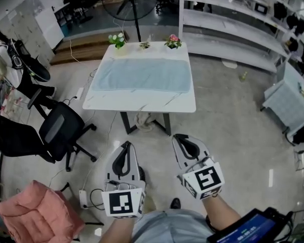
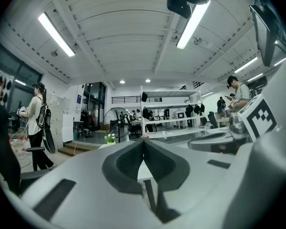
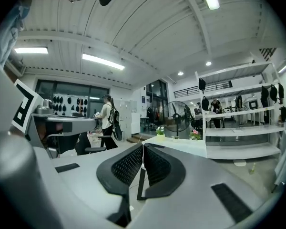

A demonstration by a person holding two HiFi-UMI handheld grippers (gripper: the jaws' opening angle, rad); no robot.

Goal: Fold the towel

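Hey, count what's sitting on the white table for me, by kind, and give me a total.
Towel: 1
Potted plants: 3
Total: 4

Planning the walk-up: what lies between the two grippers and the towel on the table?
In the head view, only bare floor and the table's near edge lie between the towel and the left gripper and right gripper.

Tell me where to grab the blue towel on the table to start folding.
Probably pinch the two near corners of the towel, coming from the near edge of the table. It lies flat and spread, long side toward you, with flower pots along the far edge.
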